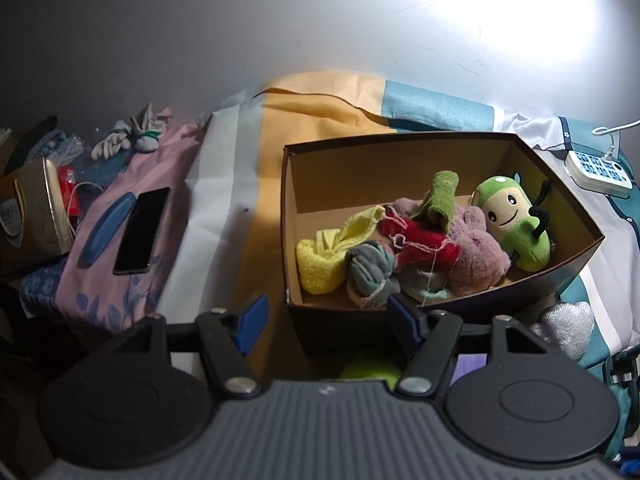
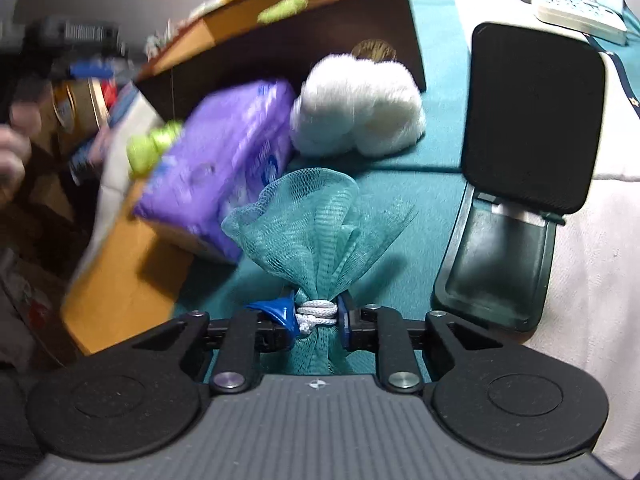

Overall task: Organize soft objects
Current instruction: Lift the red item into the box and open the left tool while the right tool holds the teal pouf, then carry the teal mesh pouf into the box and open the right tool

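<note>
An open cardboard box [image 1: 440, 142] stands on the bed and holds a green plush figure [image 1: 514, 226], a purple plush [image 1: 476, 256], a red cloth [image 1: 416, 242], a yellow cloth [image 1: 332, 256], a green roll [image 1: 438, 196] and a grey sock bundle [image 1: 368, 272]. My left gripper [image 1: 326, 320] hovers open at the box's near wall, with nothing between its fingers. My right gripper [image 2: 318, 316] is shut on the tied neck of a teal mesh bath puff [image 2: 316, 224]. Beyond the puff lie a white fluffy ball [image 2: 356, 108] and a purple packet [image 2: 224, 156], beside the box [image 2: 280, 48].
A phone [image 1: 142, 230] and a blue case [image 1: 106, 230] lie on pink fabric at the left, with a paper bag [image 1: 32, 216] beyond. A white power strip [image 1: 598, 170] sits at the right. An open black case [image 2: 520, 184] lies right of the puff. A person's hand [image 2: 14, 148] shows at the far left.
</note>
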### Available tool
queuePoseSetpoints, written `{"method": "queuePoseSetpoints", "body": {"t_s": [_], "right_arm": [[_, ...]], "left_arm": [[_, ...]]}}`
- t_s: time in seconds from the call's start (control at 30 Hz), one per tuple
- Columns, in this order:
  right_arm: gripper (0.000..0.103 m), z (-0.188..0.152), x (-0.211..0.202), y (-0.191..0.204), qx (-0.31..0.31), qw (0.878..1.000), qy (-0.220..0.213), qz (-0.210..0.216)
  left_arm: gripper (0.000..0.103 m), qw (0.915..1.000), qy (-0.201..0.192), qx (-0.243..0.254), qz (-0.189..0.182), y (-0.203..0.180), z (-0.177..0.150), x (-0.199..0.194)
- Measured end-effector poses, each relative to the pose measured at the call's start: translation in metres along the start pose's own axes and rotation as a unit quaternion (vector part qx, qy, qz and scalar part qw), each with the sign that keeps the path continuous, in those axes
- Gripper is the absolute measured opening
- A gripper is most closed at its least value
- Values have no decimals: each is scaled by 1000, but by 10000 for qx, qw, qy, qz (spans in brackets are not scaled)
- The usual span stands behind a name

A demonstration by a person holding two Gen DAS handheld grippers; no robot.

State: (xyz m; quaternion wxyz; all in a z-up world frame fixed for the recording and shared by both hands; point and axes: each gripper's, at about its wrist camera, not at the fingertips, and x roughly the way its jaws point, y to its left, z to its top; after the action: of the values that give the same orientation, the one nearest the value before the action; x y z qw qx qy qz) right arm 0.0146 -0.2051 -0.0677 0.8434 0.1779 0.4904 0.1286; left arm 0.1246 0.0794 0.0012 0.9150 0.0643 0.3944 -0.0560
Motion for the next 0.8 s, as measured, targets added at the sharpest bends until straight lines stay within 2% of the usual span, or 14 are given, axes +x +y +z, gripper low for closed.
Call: {"method": "queuePoseSetpoints", "body": {"t_s": [0.17, 0.3, 0.5, 0.63, 0.8], "right_arm": [[1, 41, -47, -6, 350, 9941, -804, 643], [1, 88, -76, 0, 297, 9863, -1412, 803], [2, 159, -78, 27, -333, 9808, -1916, 161], [2, 191, -52, 40, -582, 9792, -1943, -32], [3, 207, -8, 51, -748, 9799, -1819, -322]], "left_arm": [[69, 10000, -8, -6, 27, 6, -6, -7], [69, 10000, -23, 55, 28, 9, -12, -12], [69, 10000, -42, 4, -11, 22, -21, -23], [69, 9998, 38, -131, 124, 38, -30, -26], [69, 9998, 46, -153, 145, 48, -42, -35]]}}
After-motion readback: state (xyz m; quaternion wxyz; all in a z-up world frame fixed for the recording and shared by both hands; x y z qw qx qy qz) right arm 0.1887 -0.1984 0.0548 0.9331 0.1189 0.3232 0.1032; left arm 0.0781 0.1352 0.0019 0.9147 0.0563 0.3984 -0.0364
